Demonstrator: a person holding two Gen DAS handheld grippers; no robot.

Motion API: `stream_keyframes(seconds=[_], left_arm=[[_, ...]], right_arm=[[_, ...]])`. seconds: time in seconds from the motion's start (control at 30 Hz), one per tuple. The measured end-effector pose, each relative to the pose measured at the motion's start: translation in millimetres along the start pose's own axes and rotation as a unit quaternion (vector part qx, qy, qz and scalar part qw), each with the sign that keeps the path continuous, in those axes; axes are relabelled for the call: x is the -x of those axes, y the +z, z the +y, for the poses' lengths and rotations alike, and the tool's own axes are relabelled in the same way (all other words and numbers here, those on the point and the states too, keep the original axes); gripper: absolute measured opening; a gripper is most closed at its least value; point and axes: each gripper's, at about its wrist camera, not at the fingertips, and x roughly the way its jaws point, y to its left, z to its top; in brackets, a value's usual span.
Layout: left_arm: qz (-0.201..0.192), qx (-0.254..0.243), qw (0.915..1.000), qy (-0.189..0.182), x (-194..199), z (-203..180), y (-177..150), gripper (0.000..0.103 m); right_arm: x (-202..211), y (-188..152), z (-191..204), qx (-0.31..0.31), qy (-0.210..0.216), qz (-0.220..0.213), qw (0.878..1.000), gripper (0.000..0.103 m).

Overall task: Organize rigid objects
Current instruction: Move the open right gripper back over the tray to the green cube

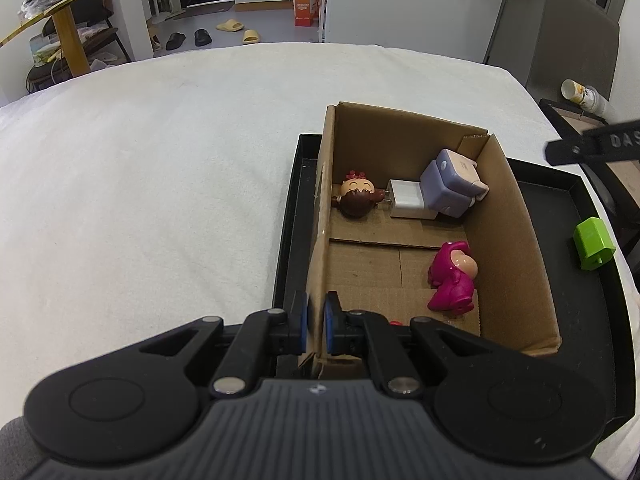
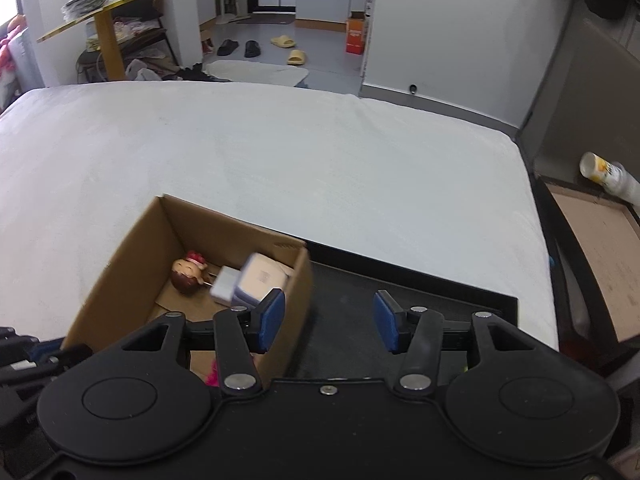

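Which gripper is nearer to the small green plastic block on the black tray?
Right. The right gripper hangs open above the black tray that holds the green block; the left gripper is clamped on the cardboard box's far wall.

Both wrist views look steeply down, close over the shared cardboard box (image 1: 508, 216), the right view perhaps slightly blurred.

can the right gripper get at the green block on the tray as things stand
Probably yes: the right gripper is open and empty, and the green block lies alone on the black tray, outside the cardboard box.
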Motion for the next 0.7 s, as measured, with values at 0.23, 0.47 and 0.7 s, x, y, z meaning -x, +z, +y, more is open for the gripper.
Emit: stream_keyframes(seconds=[0.23, 0.47, 0.7], left_arm=[[0.001, -0.005, 1.0, 0.007, 0.3, -3.2, 0.3, 0.007], [0.003, -0.01, 0.9998, 0.017, 0.4, -7.5, 0.6, 0.007], [0.003, -0.015, 0.9994, 0.03, -0.3, -11.8, 0.5, 0.007]], right_arm=[[2.5, -14.3, -19.2, -0.016, -0.009, 0.001, 1.0, 0.051], [-0.1, -28.9, -36.7, -0.03, -0.01, 0.003, 0.999, 0.053], [-1.8, -42.3, -56.0, -0.048, -0.013, 0.003, 0.999, 0.056]])
